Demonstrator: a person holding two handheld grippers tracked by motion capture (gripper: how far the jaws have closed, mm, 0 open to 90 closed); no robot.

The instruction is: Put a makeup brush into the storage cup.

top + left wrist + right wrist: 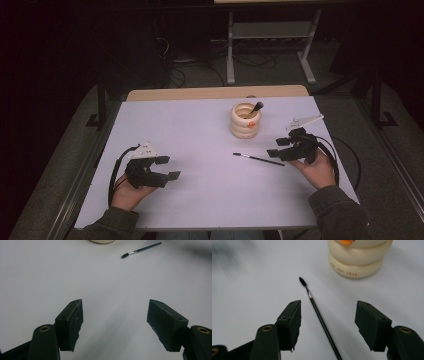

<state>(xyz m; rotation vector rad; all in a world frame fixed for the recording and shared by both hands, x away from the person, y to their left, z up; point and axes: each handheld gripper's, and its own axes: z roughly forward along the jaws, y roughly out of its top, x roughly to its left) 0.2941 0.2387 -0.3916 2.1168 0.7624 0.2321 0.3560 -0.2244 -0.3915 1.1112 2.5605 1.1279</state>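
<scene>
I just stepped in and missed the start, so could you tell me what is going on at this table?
A person holds a gripper in each hand. The right gripper hangs open over a thin black brush lying on the white table, its handle between the jaws but not gripped. The left gripper waits open, apart from it. A cream ringed holder behind already holds another brush.

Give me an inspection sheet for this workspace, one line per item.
Surface: white table, bare apart from the items below.
Job's things: thin black brush lying flat; cream ringed holder with another brush standing in it.
Clutter: nothing seen.
Grippers: left gripper open, nothing between its jaws; right gripper open, jaws either side of the flat brush, not touching.
Cables: black cables trail from both grippers.
Surroundings: dark floor, grey metal frame behind.
</scene>
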